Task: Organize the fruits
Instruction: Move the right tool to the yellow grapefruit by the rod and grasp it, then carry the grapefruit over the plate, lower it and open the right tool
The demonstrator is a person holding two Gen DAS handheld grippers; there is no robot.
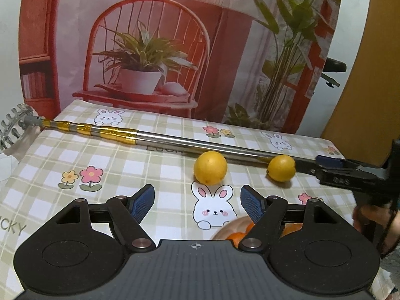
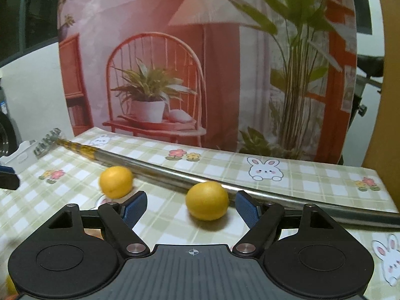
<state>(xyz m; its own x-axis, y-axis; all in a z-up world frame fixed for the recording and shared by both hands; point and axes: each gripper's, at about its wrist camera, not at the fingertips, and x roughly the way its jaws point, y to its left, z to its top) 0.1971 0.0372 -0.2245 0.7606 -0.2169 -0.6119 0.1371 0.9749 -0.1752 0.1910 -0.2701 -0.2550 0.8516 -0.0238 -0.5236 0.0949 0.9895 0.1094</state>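
Note:
Two yellow lemons lie on the checked tablecloth. In the left wrist view one lemon (image 1: 210, 167) sits just ahead of my open, empty left gripper (image 1: 197, 201), and the other lemon (image 1: 281, 168) lies to its right. A plate (image 1: 231, 230) with orange fruit (image 1: 238, 237) shows under my left gripper's right finger. My right gripper (image 2: 191, 206) is open and empty, with the nearer lemon (image 2: 207, 200) just ahead between its fingertips, apart from them. The second lemon (image 2: 115, 181) lies to the left. The right gripper also shows at the right edge of the left wrist view (image 1: 350, 168).
A telescopic metal rake (image 1: 175, 142) lies across the table behind the lemons, its tined head (image 1: 15, 125) over the left edge; it also shows in the right wrist view (image 2: 200, 177). A printed backdrop (image 1: 175, 50) stands at the table's far edge.

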